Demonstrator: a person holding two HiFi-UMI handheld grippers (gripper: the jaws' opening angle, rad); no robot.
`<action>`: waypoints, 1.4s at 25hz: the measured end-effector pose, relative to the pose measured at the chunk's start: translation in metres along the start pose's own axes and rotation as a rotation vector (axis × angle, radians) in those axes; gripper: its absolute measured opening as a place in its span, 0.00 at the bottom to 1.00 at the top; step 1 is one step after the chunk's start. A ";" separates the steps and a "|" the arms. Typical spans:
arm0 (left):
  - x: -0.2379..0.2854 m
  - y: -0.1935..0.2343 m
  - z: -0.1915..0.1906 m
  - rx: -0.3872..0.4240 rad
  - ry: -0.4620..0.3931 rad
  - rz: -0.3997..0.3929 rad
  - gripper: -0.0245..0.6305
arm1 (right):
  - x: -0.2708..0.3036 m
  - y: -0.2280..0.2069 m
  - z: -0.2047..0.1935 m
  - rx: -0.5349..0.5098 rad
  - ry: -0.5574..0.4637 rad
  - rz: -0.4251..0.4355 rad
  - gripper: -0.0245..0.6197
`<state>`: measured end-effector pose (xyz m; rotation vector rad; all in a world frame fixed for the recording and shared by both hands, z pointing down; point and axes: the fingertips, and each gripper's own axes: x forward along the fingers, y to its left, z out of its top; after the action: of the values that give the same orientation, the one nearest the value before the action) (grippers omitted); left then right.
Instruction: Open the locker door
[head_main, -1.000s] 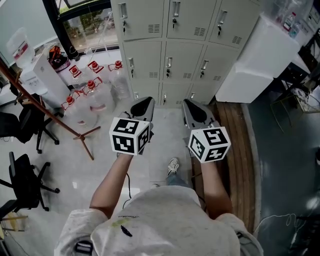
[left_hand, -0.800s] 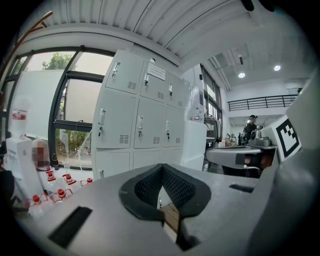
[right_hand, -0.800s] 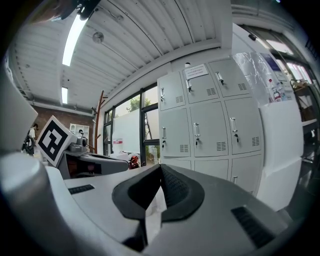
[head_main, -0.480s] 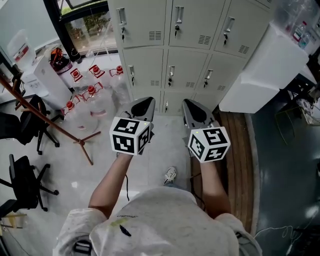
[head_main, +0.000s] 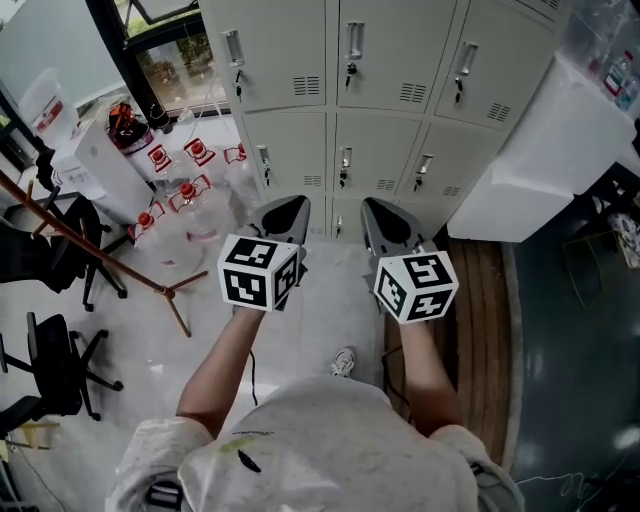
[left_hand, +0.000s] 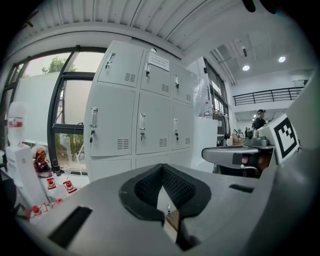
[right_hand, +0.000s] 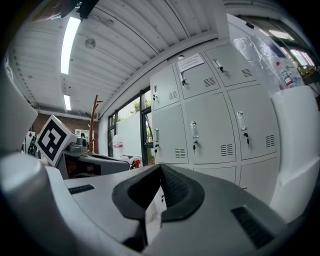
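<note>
Lockers have drawn nearer, all shut, their contents hidden.

place: workplace storeroom | cues: steel lockers, office chairs, water jugs

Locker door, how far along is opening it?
Done: nothing; every locker door in view is shut. In hand: the left gripper and right gripper are shut and empty, held short of the doors. Left: reach a handle, grip it and pull the door open.
</note>
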<state>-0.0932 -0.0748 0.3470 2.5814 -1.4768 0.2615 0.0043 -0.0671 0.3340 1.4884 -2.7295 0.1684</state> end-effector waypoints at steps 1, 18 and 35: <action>0.006 0.000 0.002 0.002 0.002 0.004 0.05 | 0.004 -0.005 0.001 0.001 0.000 0.006 0.04; 0.091 -0.004 0.023 0.008 0.013 0.062 0.05 | 0.048 -0.082 0.013 0.004 -0.007 0.091 0.04; 0.136 0.017 0.031 -0.018 -0.007 0.063 0.05 | 0.090 -0.100 0.021 -0.018 -0.009 0.129 0.05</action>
<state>-0.0382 -0.2038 0.3489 2.5274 -1.5567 0.2457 0.0404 -0.1982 0.3286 1.3127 -2.8264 0.1400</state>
